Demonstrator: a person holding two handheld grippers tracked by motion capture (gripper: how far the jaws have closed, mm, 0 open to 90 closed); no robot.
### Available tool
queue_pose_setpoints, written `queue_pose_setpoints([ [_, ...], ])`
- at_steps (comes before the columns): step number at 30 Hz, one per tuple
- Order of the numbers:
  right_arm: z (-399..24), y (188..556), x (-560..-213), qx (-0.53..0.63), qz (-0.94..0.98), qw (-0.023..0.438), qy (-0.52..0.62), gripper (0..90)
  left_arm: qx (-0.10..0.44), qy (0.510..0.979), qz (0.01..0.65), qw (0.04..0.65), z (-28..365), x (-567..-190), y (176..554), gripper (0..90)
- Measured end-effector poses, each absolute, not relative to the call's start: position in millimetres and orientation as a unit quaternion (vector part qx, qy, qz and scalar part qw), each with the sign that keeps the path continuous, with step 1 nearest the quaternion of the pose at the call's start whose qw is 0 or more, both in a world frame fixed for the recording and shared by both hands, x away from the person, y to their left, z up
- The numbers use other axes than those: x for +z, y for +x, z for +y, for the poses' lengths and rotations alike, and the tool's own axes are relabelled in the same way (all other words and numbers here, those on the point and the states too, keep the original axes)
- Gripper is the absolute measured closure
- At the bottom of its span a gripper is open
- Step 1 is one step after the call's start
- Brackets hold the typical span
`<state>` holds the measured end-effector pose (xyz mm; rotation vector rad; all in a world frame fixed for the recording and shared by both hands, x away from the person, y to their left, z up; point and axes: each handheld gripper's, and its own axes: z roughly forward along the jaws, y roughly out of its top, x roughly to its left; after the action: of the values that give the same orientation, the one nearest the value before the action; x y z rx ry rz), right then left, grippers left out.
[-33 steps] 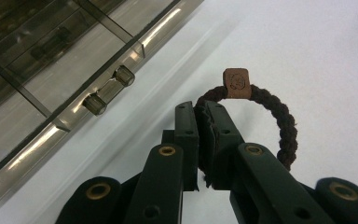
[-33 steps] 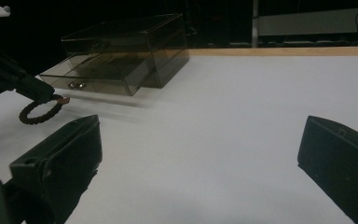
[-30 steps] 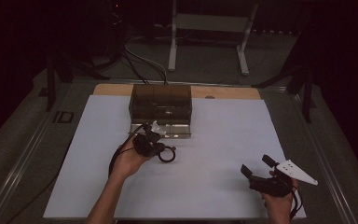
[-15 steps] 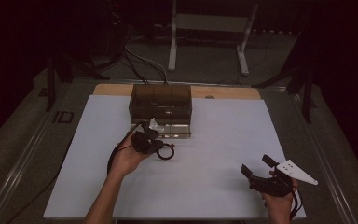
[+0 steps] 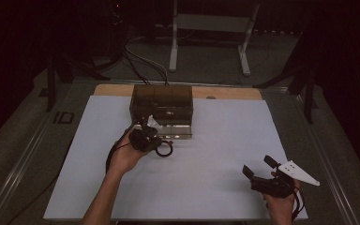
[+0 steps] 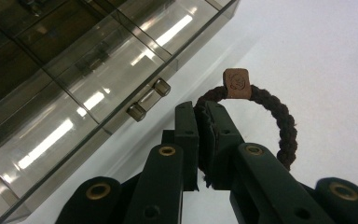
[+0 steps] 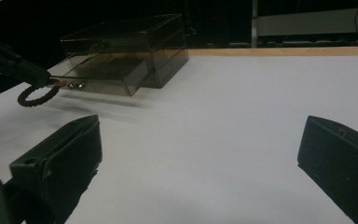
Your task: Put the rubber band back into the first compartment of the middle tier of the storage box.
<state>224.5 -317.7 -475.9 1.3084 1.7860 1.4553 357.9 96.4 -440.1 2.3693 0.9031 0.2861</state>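
Little has changed since the picture of one second ago: the left gripper [image 5: 153, 136] has crept only slightly, nearer to the front of the smoky plastic drawer box [image 5: 161, 101], and the right gripper [image 5: 260, 168] has kept its place. The left fingers [image 6: 186, 140] are closed on a dark braided cord ring [image 6: 279, 126], which carries a small brown square bead [image 6: 236, 83]. The ring hangs out to one side of the fingers, held by a short part of the cord only, above the white worktop [image 5: 215, 154] and just in front of the pulled-out drawer [image 7: 98, 77] with its two small metal knobs [image 6: 149, 99]. The right fingers [image 7: 63, 158] stand wide open with nothing between them, resting low over the worktop, well apart from the box.

I think the ring is meant to go into the drawer. The risk I see is the thin grip: the cord is soft and twisted, so it may slip or swing if the hand tilts quickly. The free loop could also catch on the drawer's front edge or on a knob, and then push the light box backward, because the right gripper is too far away to steady it. If the fingers open too early, the ring would fall on the worktop in front of the drawer instead of inside.
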Motion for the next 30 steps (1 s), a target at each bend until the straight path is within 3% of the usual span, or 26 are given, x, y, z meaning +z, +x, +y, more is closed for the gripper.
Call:
queue_pose_setpoints([
  [30, -318, 224, -476, 0.533, 0.654, 0.244, 0.479, 0.0, 0.122, 0.879, 0.355, 0.295, 107, -433, 364, 86.7],
])
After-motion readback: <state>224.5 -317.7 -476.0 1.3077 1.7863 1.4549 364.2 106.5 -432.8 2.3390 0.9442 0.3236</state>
